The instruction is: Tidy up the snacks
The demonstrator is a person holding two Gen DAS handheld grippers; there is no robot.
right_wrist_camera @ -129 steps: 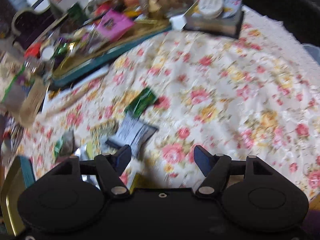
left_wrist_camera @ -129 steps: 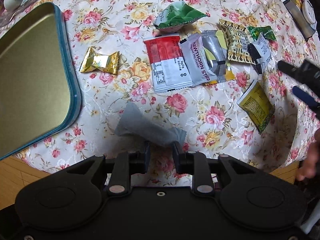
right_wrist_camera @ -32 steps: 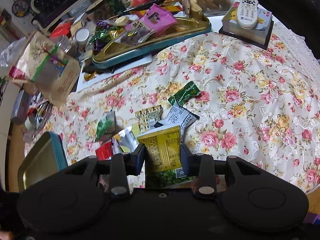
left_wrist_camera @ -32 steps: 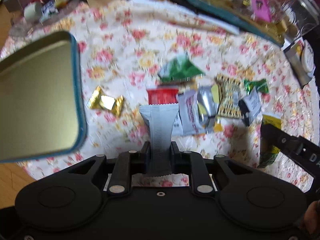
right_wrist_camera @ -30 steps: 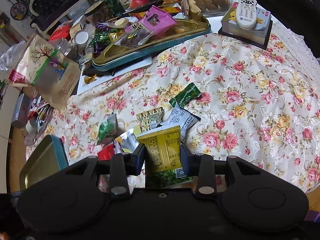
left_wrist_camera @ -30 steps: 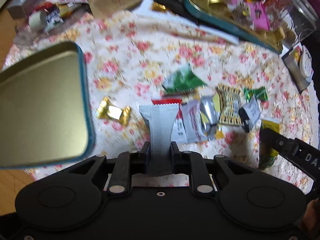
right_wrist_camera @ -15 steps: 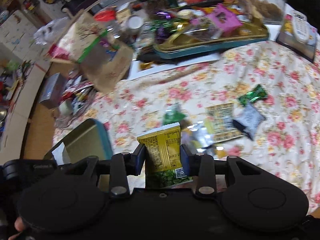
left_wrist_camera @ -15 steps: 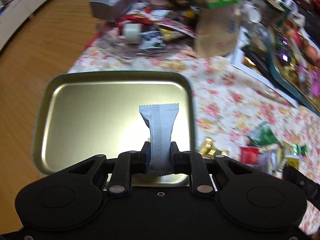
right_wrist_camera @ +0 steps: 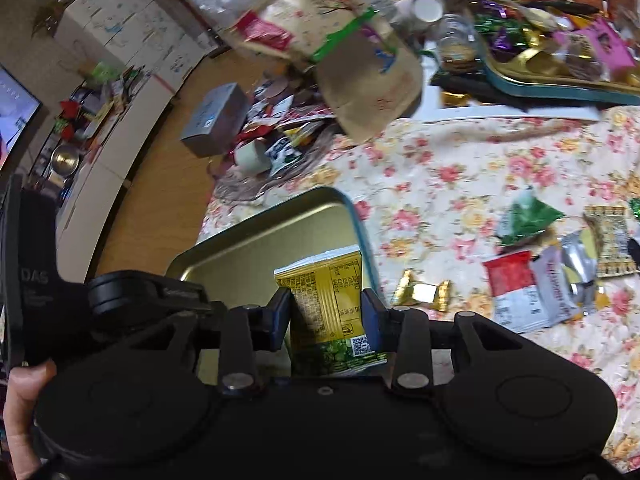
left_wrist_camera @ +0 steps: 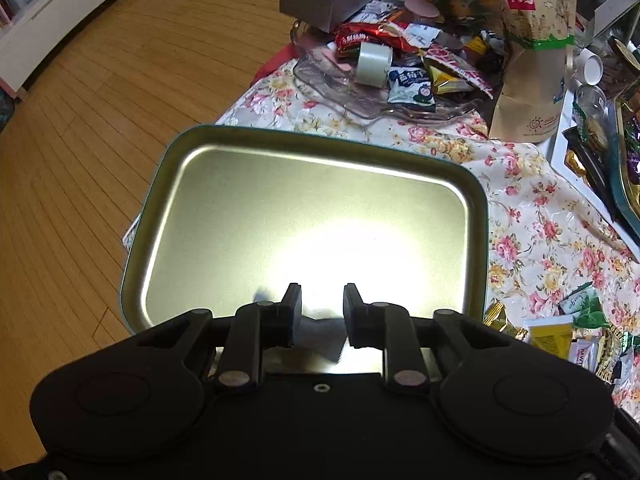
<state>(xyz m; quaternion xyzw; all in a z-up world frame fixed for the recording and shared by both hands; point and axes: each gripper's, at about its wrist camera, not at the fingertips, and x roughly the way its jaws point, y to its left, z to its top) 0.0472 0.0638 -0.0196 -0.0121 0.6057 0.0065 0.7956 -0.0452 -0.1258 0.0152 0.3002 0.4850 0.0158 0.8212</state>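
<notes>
**Two grippers over the gold tin tray**

At the centre of the left wrist view, the shallow gold metal tray with a teal rim (left_wrist_camera: 256,200) fills the frame. The left gripper (left_wrist_camera: 319,312) stands with its jaws parted; a blurred pale grey wrapper (left_wrist_camera: 320,330) shows low between them, contact unclear. In the right wrist view the right gripper (right_wrist_camera: 325,312) clamps a yellow-and-green snack packet (right_wrist_camera: 328,300), lower centre, over the tray's near corner. Loose snacks, among them a gold-wrapped candy (right_wrist_camera: 420,292), lie at right on the floral tablecloth (right_wrist_camera: 460,168).

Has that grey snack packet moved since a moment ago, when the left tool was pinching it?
Yes. The left tool has opened, and the grey packet has dropped toward the gold tray, blurred between the fingers.
</notes>
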